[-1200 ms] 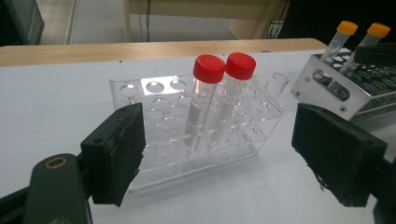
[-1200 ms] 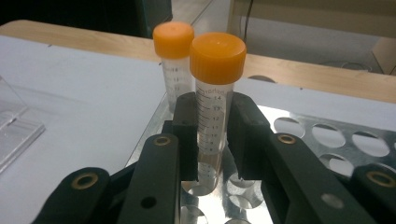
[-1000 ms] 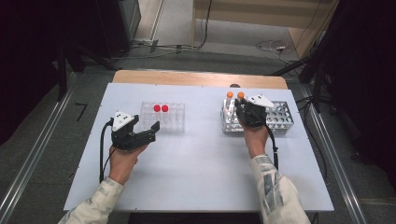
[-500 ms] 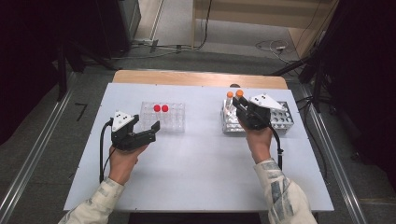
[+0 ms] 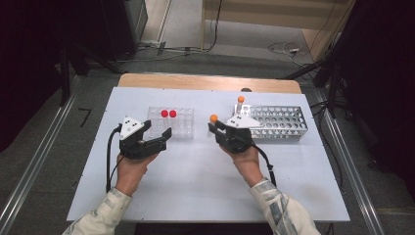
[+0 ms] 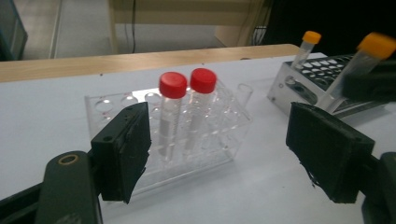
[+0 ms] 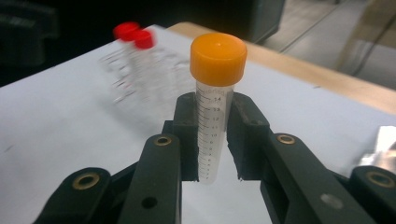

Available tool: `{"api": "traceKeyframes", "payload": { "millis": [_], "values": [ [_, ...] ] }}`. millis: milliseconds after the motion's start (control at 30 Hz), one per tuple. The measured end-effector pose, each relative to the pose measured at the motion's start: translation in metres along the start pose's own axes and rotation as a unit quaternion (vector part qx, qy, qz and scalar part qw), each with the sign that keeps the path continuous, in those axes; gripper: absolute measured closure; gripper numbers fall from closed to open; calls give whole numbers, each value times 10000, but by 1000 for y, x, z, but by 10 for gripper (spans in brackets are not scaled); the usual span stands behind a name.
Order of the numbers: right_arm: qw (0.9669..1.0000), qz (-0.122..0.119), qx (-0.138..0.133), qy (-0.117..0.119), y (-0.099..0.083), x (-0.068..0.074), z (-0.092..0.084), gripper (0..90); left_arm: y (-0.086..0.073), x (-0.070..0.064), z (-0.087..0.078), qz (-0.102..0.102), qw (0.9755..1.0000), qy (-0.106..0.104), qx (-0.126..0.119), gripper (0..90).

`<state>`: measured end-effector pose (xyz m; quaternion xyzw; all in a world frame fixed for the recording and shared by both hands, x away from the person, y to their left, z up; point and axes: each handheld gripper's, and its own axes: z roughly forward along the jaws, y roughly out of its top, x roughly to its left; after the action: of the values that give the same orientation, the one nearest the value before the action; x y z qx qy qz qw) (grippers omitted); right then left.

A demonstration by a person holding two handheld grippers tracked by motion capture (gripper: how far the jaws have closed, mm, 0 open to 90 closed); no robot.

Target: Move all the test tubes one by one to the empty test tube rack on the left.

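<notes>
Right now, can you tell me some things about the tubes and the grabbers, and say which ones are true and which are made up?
1. The right gripper holds an orange-capped tube. True.
2. The clear rack holds three red-capped tubes. False: it holds two red-capped tubes.
3. The left gripper squeezes a tube. False: its jaws are open, with nothing between them.
4. One orange-capped tube stands in the metal rack. True.

Right gripper [image 5: 213, 128] clamps an orange-capped tube [image 5: 214, 119] upright, between clear rack [image 5: 182, 126] at 9 o'clock and metal rack [image 5: 284, 123] at 3 o'clock. Left gripper [image 5: 165, 138], jaws apart and just closing with nothing between them, sits at clear rack's 7 o'clock.
</notes>
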<state>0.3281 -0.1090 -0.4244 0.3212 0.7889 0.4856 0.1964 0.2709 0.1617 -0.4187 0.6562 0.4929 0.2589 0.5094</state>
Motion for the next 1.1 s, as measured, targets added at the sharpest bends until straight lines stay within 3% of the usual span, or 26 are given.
{"api": "traceKeyframes", "payload": {
  "millis": [267, 500, 667, 867, 1033, 1100],
  "values": [
    [9981, -291, 227, 492, -6, 39, 24, 719, 1, -17, 0, 225, 9989, -388, 98, 293],
    [9963, -371, 272, 728, -5, 58, 33, 719, -1, -23, 3, 411, 9969, -639, 182, 434],
    [9951, -435, 274, 845, -4, 67, 35, 719, -3, -25, 5, 501, 9957, -747, 238, 536],
    [9944, -480, 270, 901, -3, 71, 35, 719, -4, -25, 6, 573, 9955, -711, 254, 673],
    [9945, -436, 273, 911, -2, 71, 36, 714, -4, -24, 5, 569, 9957, -698, 234, 695],
    [9945, -423, 265, 917, -2, 71, 35, 644, -3, -22, 4, 549, 9962, -651, 207, 696]
  ]
}}
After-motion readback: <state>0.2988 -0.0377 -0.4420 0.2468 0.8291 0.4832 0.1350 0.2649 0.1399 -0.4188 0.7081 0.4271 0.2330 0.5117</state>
